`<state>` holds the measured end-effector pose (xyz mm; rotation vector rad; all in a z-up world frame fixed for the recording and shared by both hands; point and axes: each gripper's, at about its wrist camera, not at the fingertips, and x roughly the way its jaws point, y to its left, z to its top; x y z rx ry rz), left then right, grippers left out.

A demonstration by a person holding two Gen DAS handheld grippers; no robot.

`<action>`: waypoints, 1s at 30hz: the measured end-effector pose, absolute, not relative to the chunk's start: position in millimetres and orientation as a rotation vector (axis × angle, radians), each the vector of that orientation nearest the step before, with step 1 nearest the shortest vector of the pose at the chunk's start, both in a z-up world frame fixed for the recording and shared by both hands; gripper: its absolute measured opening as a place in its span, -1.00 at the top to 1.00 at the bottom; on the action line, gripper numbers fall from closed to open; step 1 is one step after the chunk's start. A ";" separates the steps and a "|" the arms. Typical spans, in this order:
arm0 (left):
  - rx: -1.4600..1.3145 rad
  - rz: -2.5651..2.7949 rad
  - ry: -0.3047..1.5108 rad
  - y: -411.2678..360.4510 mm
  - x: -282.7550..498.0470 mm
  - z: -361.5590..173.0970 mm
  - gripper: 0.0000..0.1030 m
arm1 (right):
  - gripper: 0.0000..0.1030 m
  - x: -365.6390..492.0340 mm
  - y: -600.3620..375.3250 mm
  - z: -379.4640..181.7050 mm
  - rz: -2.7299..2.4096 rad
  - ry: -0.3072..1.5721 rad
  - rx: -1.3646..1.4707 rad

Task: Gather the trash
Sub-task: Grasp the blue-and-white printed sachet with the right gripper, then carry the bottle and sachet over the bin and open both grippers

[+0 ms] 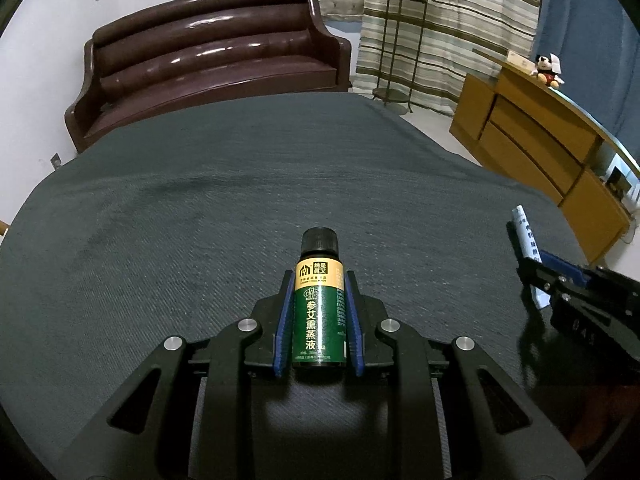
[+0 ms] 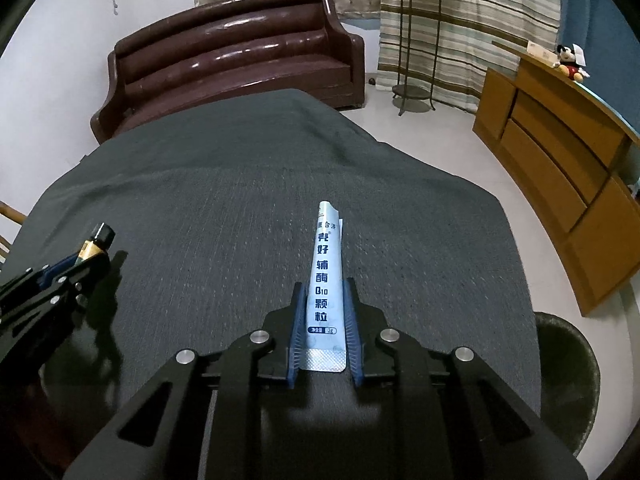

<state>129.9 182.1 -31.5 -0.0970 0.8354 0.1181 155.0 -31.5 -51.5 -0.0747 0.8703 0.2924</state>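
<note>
A small green bottle (image 1: 319, 312) with a black cap and a yellow label band stands between the blue pads of my left gripper (image 1: 319, 280), which is shut on it above the grey cloth. In the right wrist view the same bottle (image 2: 98, 242) pokes out of the left gripper (image 2: 86, 254) at the left edge. My right gripper (image 2: 324, 286) is shut on a pale blue stick sachet (image 2: 326, 280) with dark printed characters, its long end pointing forward. From the left wrist view the sachet (image 1: 526, 236) and the right gripper (image 1: 538, 264) show at the right.
A grey cloth covers the table (image 1: 240, 200). Behind it stands a dark brown leather sofa (image 1: 212, 60). A wooden cabinet (image 2: 560, 152) with a plush toy (image 2: 570, 64) lines the right wall, and a plant stand (image 2: 416, 40) is by the curtain. A dark round bin (image 2: 568, 380) sits low right.
</note>
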 end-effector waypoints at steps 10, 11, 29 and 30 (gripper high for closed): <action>-0.096 0.063 0.838 153.5 112.4 -30.8 0.55 | 0.61 123.3 -57.3 -45.6 0.264 0.847 -0.044; -0.092 0.055 0.839 149.1 110.2 -30.7 0.55 | 0.61 120.6 -59.7 -45.0 0.260 0.844 -0.041; -0.038 -0.080 0.816 69.7 79.9 -22.5 0.55 | 0.61 73.7 -134.4 -42.3 0.128 0.805 0.029; -0.033 -0.088 0.813 63.7 79.1 -21.4 0.55 | 0.61 71.9 -140.2 -41.3 0.116 0.800 0.033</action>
